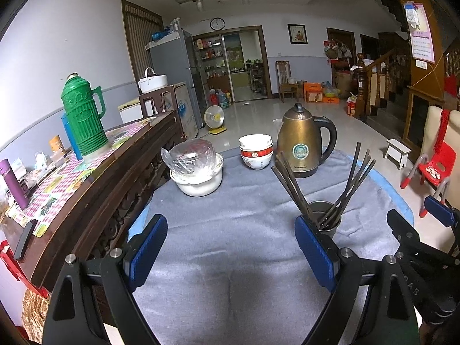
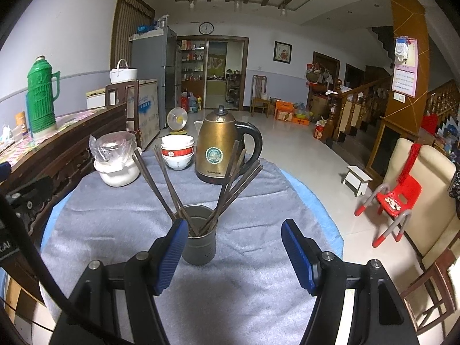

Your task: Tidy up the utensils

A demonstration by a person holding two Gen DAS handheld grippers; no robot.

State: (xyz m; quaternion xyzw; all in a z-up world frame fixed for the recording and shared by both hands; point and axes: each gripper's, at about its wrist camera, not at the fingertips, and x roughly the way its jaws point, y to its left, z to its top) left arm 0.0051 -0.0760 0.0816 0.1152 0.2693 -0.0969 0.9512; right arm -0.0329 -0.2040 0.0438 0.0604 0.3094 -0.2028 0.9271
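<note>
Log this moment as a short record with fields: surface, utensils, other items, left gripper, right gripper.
surface: grey cloth over the table
utensils: dark chopsticks standing fanned out in a grey cup
other items: brass kettle, stacked bowls, white pot with plastic-wrapped top
left gripper: open, empty, above the cloth
right gripper: open, empty, cup just beyond its left finger

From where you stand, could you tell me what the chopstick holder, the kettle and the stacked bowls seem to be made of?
The chopstick holder looks like matte dark grey metal or plastic; its dull, even surface leaves that open. The kettle appears to be bronze-toned metal with a soft sheen and a black, probably plastic, handle. The stacked bowls look like glazed white ceramic with a red band.
</note>
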